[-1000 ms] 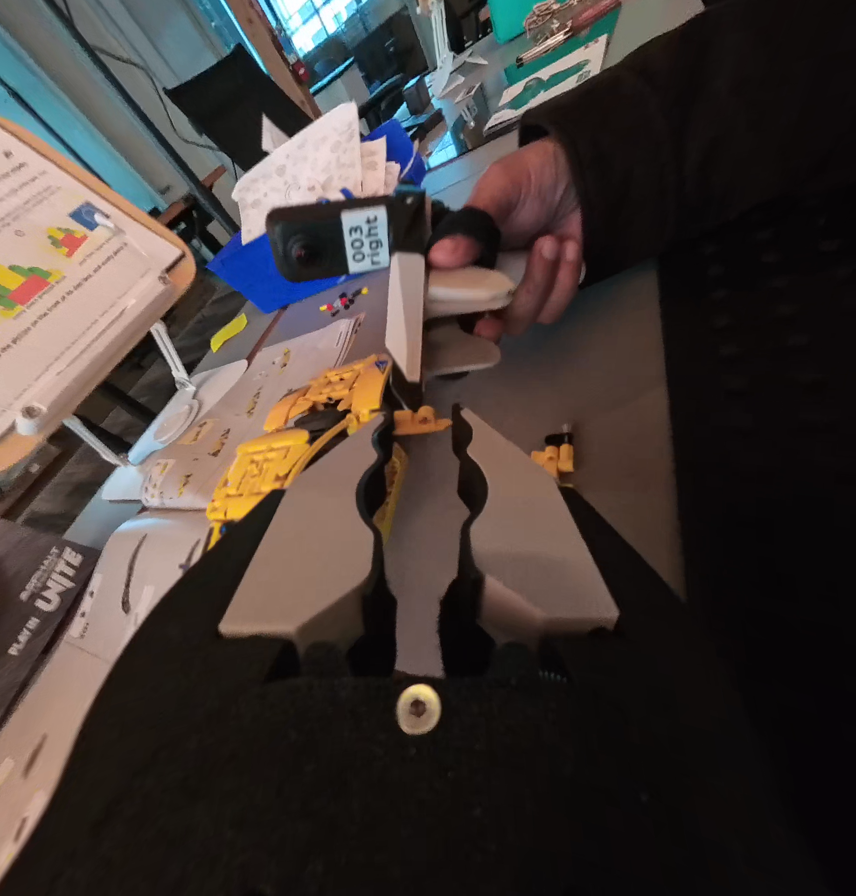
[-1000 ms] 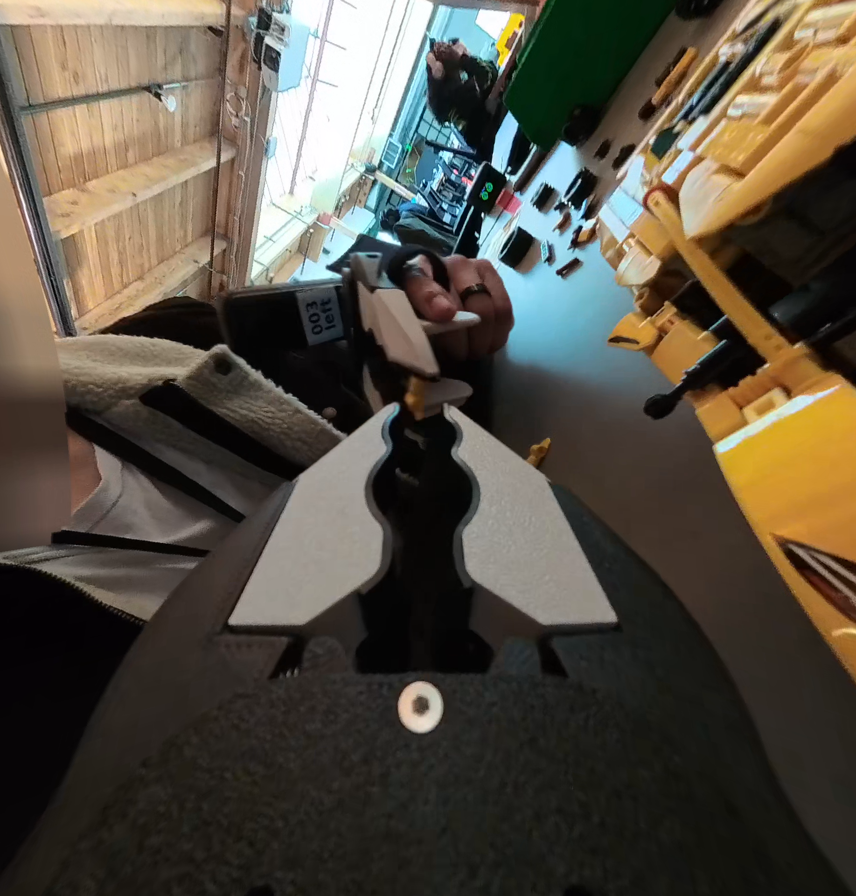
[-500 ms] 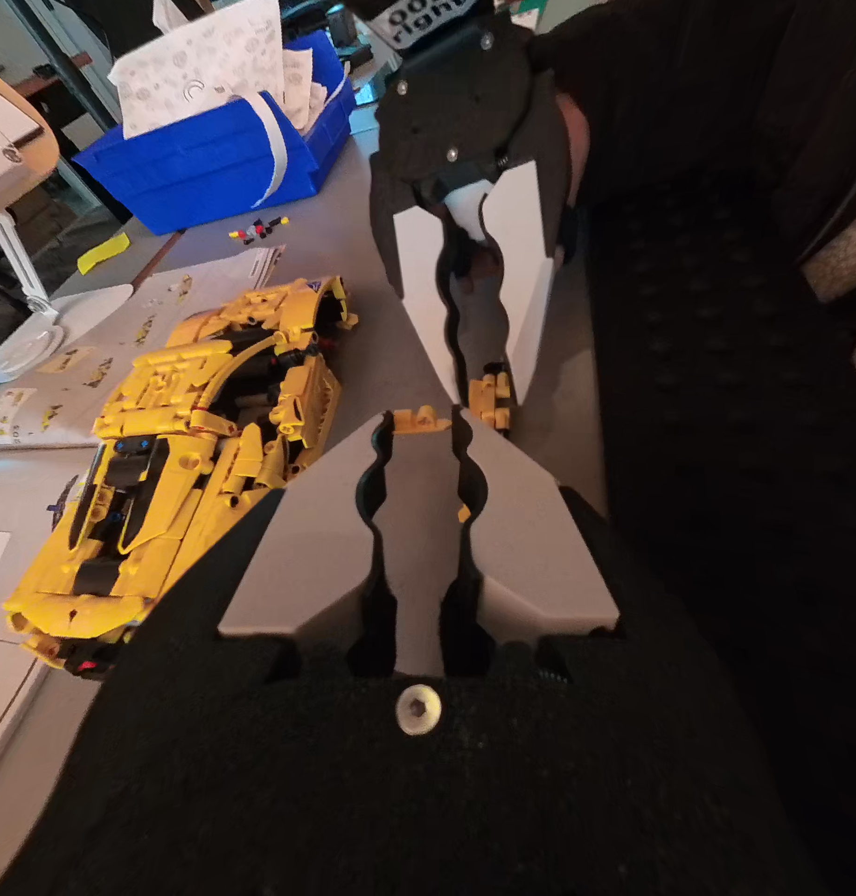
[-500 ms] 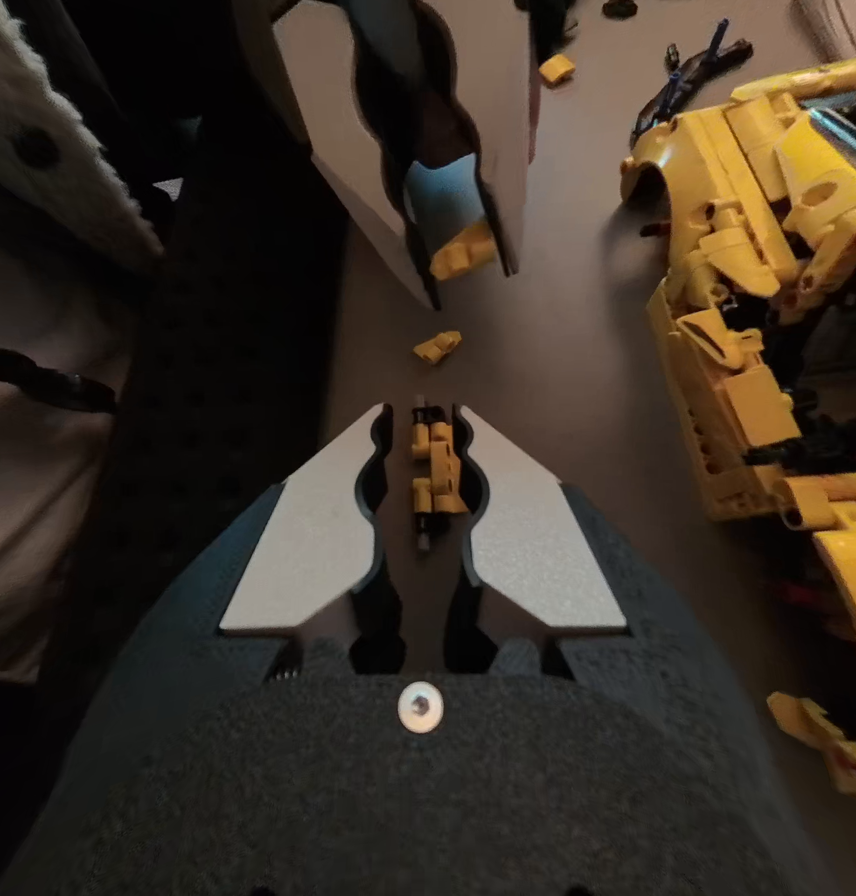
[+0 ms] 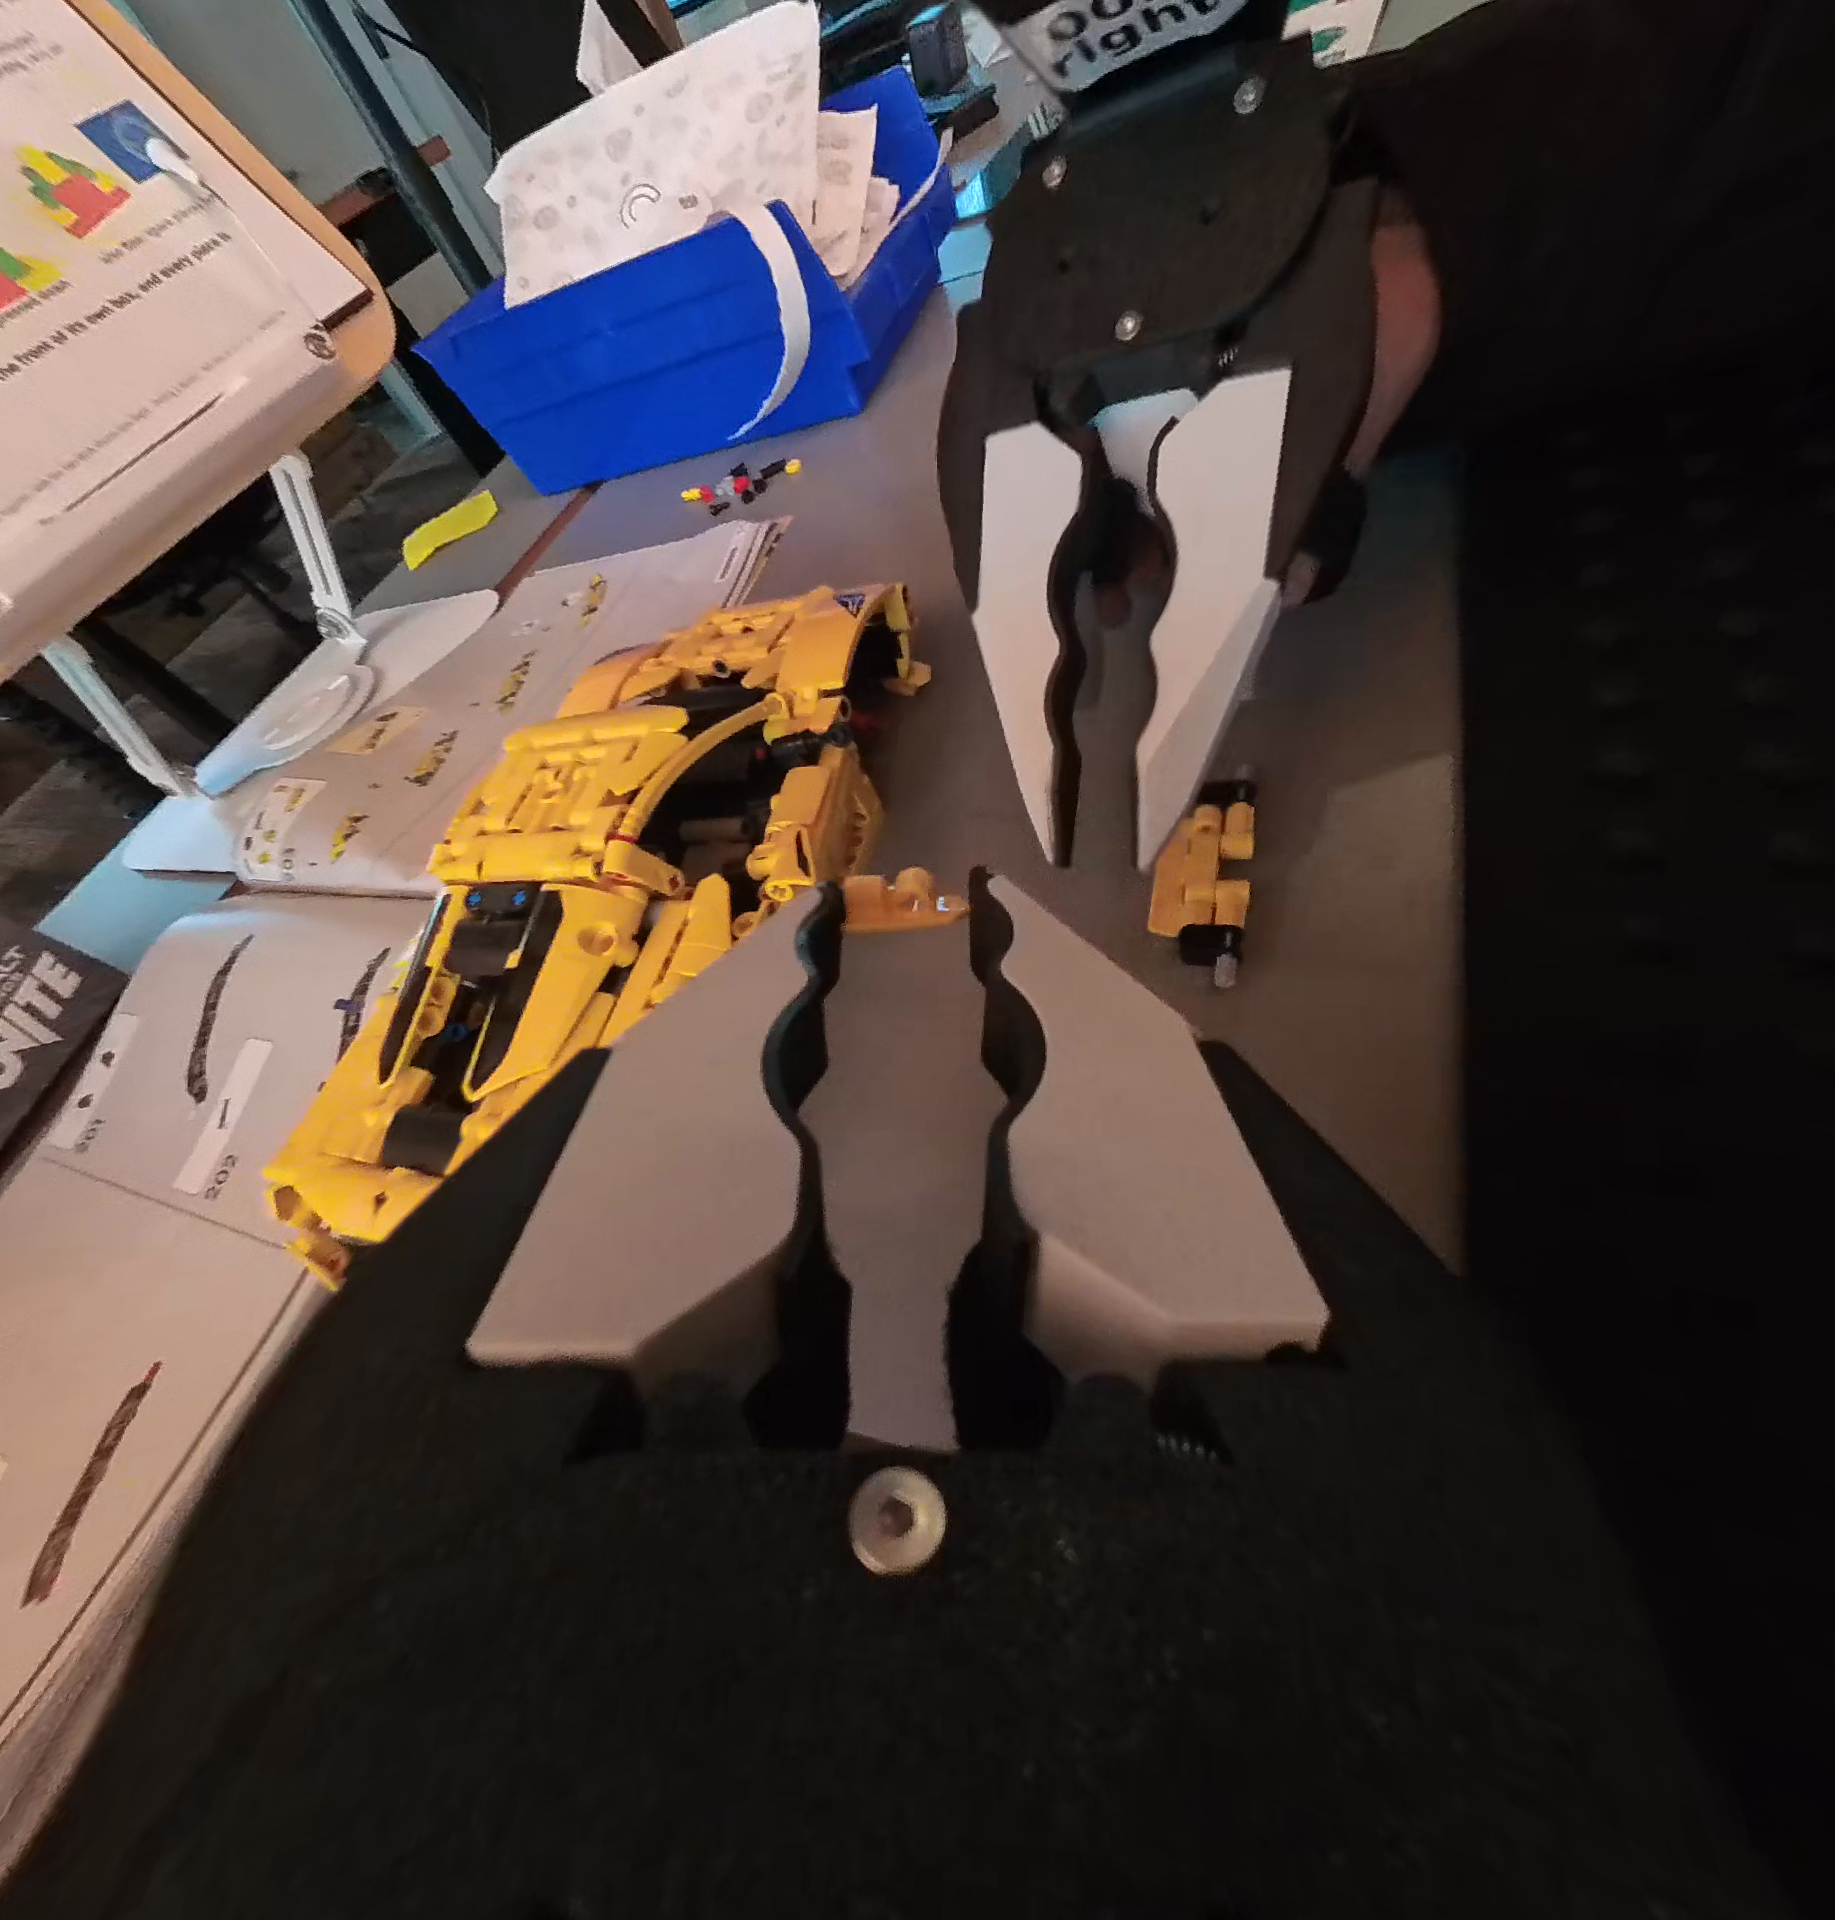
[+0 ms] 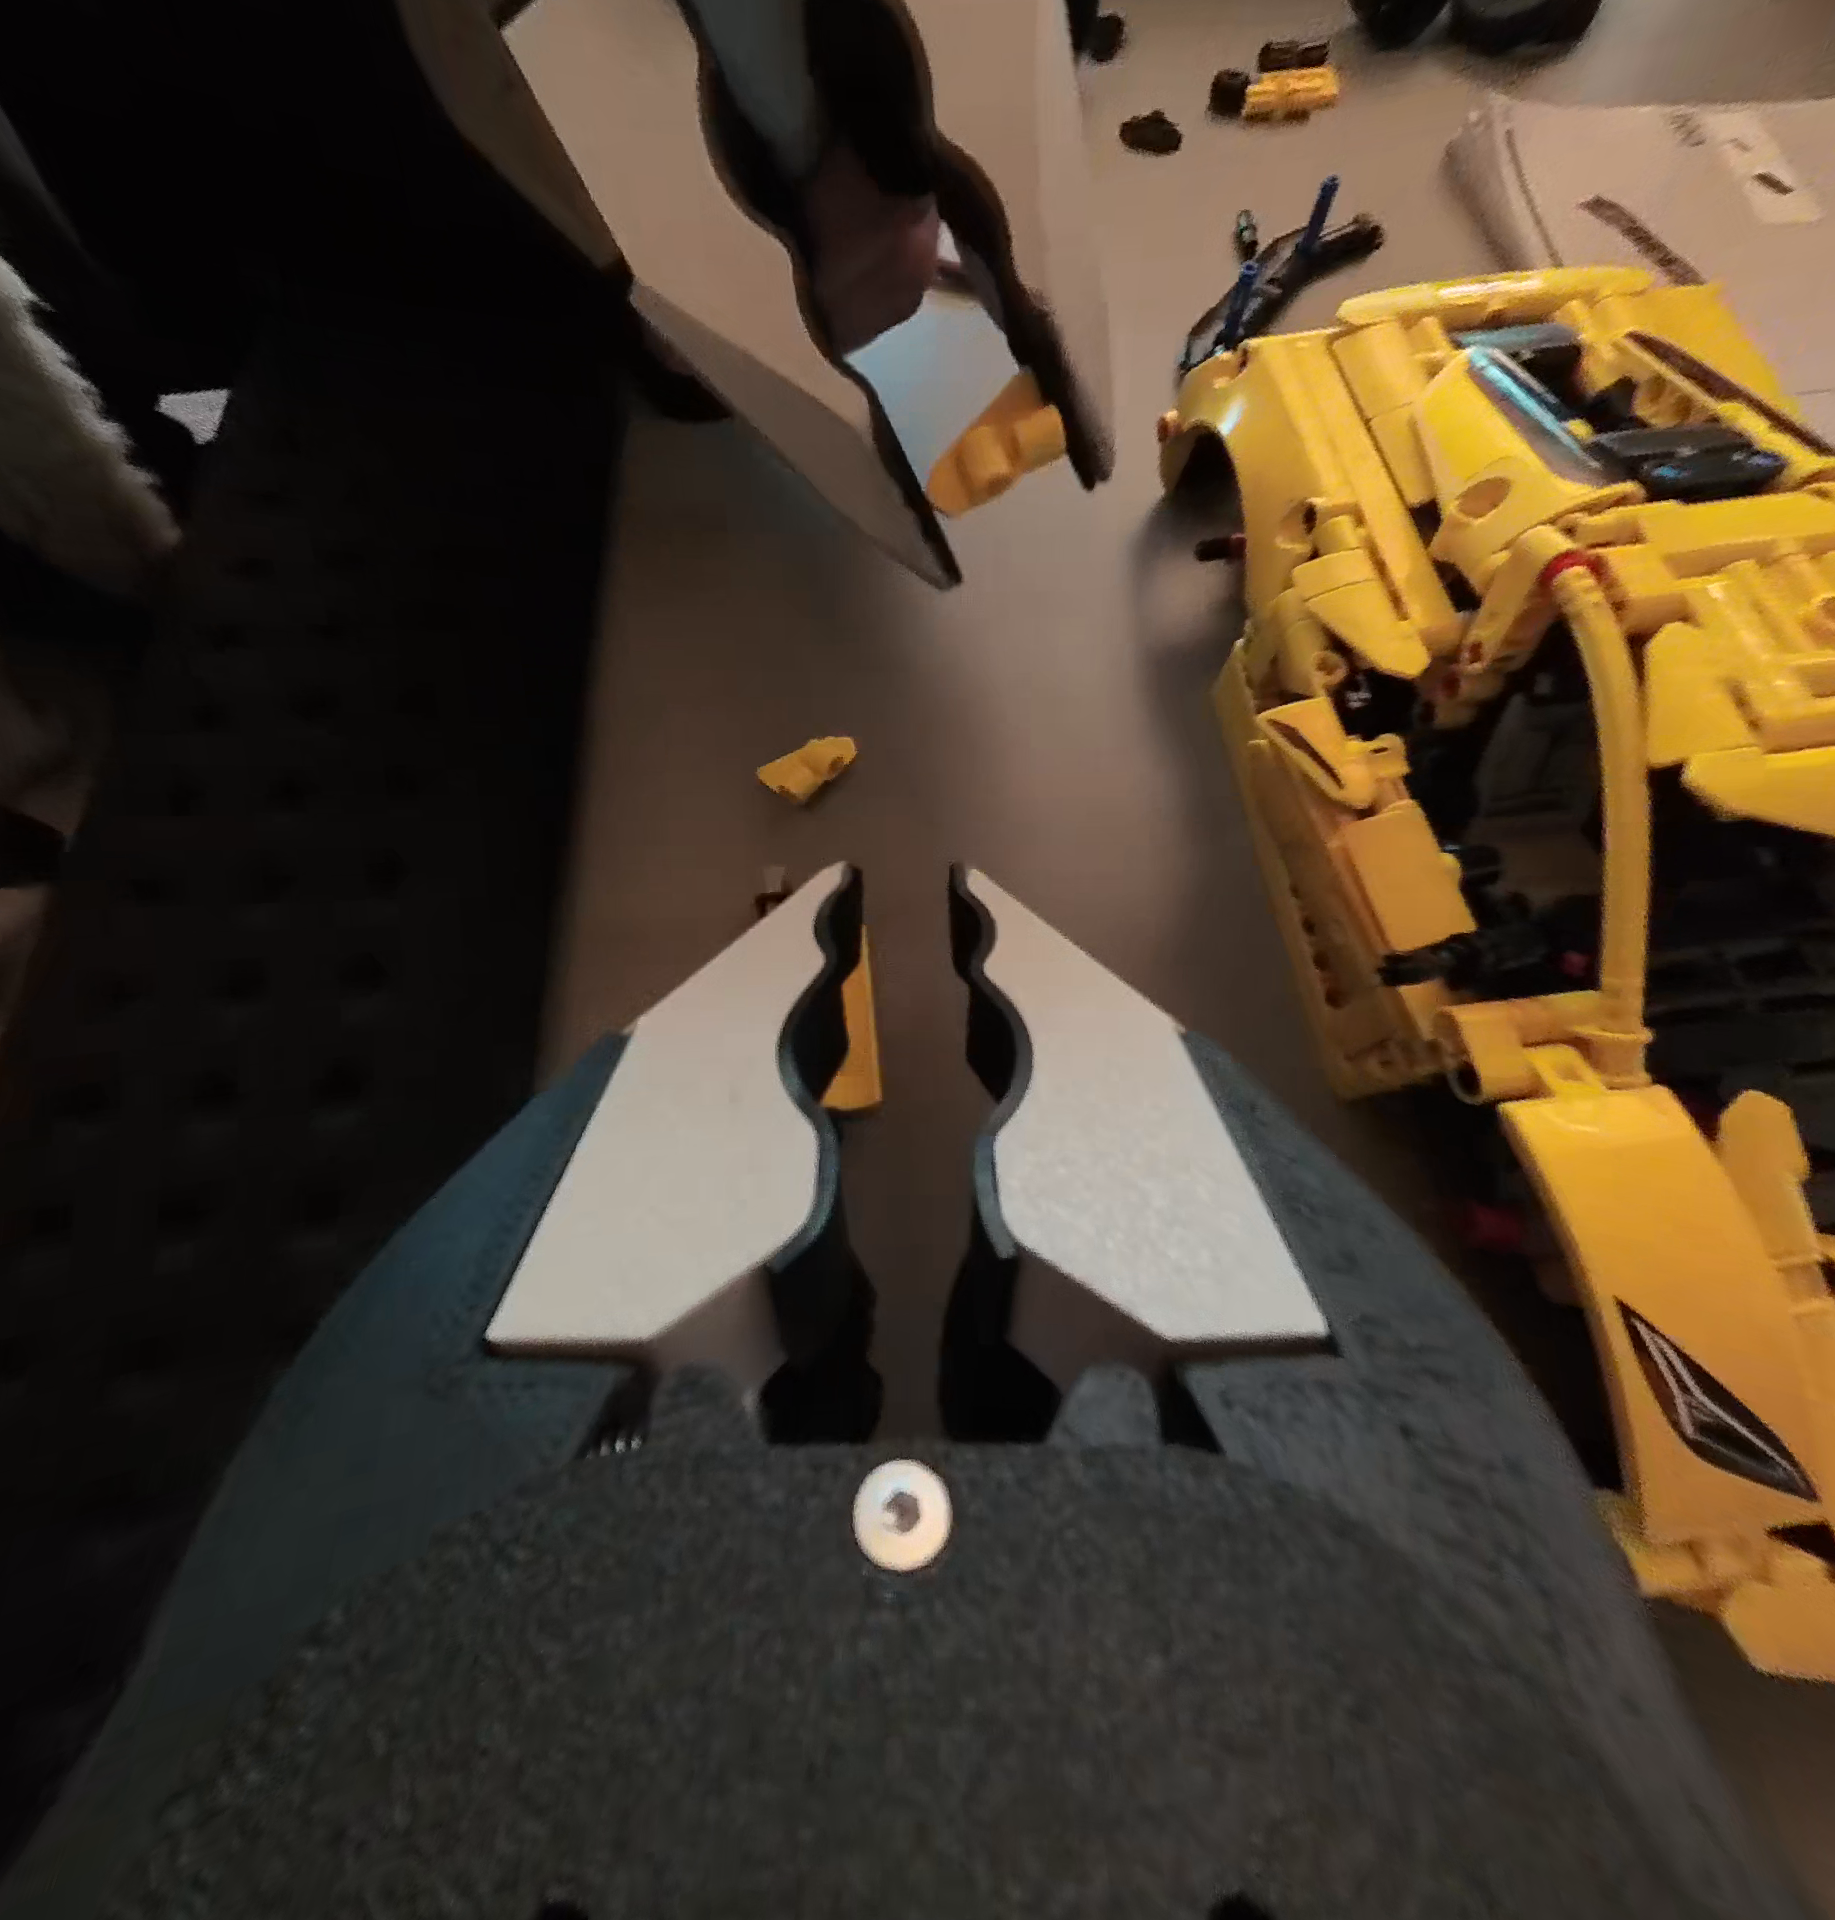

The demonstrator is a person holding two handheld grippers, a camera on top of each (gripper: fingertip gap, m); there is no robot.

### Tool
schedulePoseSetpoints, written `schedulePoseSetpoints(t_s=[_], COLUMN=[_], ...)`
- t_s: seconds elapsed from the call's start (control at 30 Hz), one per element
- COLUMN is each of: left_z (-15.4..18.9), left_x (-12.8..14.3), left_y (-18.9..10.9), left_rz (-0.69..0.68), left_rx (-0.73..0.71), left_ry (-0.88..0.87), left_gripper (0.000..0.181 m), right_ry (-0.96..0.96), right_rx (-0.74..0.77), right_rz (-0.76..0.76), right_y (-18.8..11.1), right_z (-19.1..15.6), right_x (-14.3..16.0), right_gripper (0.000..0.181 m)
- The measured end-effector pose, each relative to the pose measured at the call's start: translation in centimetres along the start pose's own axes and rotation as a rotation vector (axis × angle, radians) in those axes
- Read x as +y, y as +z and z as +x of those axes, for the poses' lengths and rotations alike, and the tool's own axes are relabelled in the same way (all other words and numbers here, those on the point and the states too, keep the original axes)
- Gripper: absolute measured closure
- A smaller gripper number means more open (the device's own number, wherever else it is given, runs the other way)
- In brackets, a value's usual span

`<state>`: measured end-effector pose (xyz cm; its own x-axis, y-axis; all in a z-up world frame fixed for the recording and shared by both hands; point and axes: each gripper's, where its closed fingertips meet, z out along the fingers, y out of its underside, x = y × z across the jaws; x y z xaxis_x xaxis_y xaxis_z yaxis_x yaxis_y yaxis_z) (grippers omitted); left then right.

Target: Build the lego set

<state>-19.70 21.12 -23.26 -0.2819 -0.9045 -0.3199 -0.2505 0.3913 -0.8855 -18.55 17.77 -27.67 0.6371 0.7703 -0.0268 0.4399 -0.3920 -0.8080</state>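
since half a second ago the right gripper [image 5: 1098, 857] has shifted off the small yellow sub-assembly [image 5: 1204, 868]; that piece now lies on the grey table [image 5: 1339, 935] just beside the gripper's fingertips, partly under its left finger [image 6: 705, 1091] in the right wrist view, and the jaws stand apart with bare table between them, holding nothing. the left gripper [image 5: 902, 899] holds a small yellow lego piece [image 5: 900, 900] pinched between its tips; from the right wrist view the same piece [image 6: 996, 454] sits in those tips above the table. a loose yellow connector [image 6: 809, 771] lies on the table between the two grippers. the yellow lego car [image 5: 601, 894], partly built, rests on the table near its middle, its tail overlapping the open instruction sheets [image 5: 269, 821] toward the left edge. at the far edge stands a blue bin [image 5: 684, 343] stuffed with white printed paper bags [image 5: 684, 156], one strip hanging over its front wall. a few tiny red, black and yellow parts [image 5: 741, 486] lie just in front of the bin. more small black and yellow parts [image 6: 1266, 94] lie beyond the car in the right wrist view.
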Motion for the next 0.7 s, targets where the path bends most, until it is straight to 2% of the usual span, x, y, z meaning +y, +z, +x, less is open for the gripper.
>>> schedulePoseSetpoints(t_s=[0.37,0.5,0.6,0.7], left_z=[0.0,-0.1,0.5,0.8], left_x=[0.6,-0.2,-2.8,-5.2], left_y=[0.2,-0.1,-0.8,-1.3], left_rz=[-0.014,0.023,0.147,0.260], left_rx=[0.010,0.004,0.002,-0.044], left_ry=[-0.023,-0.014,0.037,0.129], left_gripper=[0.157,0.157,0.157,0.158], right_ry=[0.003,0.015,0.152,0.429], right_rx=[0.003,-0.009,-0.151,-0.381], right_rz=[-0.024,-0.008,0.199,0.409], right_y=[0.2,0.2,-0.8,-2.9], right_z=[0.2,0.0,-1.2,-0.8], right_x=[0.7,0.3,-3.5,-7.1], right_gripper=[0.164,0.163,0.153,0.157])
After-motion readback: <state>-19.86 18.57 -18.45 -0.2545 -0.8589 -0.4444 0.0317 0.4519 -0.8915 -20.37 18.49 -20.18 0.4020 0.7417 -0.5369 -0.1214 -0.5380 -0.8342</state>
